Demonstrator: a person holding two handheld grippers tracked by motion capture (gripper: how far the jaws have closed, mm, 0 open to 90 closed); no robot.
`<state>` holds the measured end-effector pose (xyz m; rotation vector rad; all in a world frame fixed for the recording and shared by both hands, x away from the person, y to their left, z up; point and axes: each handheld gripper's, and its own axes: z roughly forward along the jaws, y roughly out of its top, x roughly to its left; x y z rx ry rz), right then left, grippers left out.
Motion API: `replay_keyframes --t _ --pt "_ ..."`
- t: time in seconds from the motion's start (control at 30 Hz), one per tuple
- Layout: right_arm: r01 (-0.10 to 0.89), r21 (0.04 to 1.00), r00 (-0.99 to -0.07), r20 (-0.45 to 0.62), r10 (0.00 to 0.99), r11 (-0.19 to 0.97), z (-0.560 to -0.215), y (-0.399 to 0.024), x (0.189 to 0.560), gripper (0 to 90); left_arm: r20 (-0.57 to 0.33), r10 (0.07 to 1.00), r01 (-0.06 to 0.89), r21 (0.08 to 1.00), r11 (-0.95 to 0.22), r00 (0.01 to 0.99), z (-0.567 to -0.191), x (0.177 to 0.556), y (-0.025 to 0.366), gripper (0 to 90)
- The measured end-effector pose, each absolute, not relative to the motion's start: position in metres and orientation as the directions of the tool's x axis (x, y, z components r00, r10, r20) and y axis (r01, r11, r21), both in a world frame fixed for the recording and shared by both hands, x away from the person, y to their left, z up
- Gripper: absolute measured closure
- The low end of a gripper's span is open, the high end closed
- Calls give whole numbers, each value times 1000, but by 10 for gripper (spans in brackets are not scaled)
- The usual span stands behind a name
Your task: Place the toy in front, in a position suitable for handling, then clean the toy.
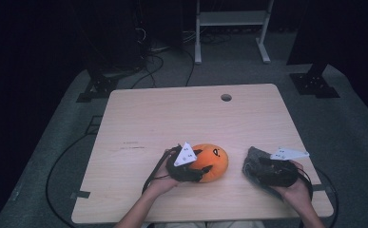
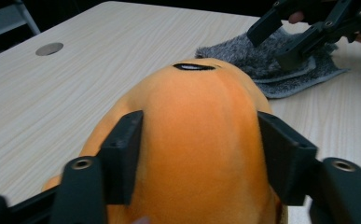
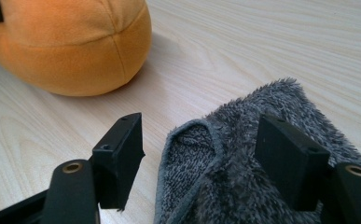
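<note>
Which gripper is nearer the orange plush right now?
Left. The left gripper has its jaws on either side of the orange plush; the right gripper is off to its side, over the grey cloth.

Overall light: dim and bluish in the high view, room behind nearly black.
Brightest area: pale rectangular wooden table [image 1: 172,118], evenly lit from above.
Shadows: soft, short, under the round orange plush toy [image 3: 75,46].
Gripper views: brighter, warmer, no glare.
Blur: near black jaws soft at the bottom edges; fluffy grey folded cloth [image 3: 243,163] sharp.
Distortion: slight wide-angle stretch at corners.
</note>
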<state>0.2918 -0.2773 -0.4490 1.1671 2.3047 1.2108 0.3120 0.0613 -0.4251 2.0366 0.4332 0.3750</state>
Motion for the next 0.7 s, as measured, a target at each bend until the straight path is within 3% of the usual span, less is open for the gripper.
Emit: replay_keyframes --t 0.23,0.7 --pt "527 790 -623 110 774 312 -448 -282 290 310 22 391 128 926 -354 920 -403 310 75 251" --pt "534 785 -615 106 781 314 -450 -283 294 309 21 402 131 929 -346 915 -398 316 94 171"
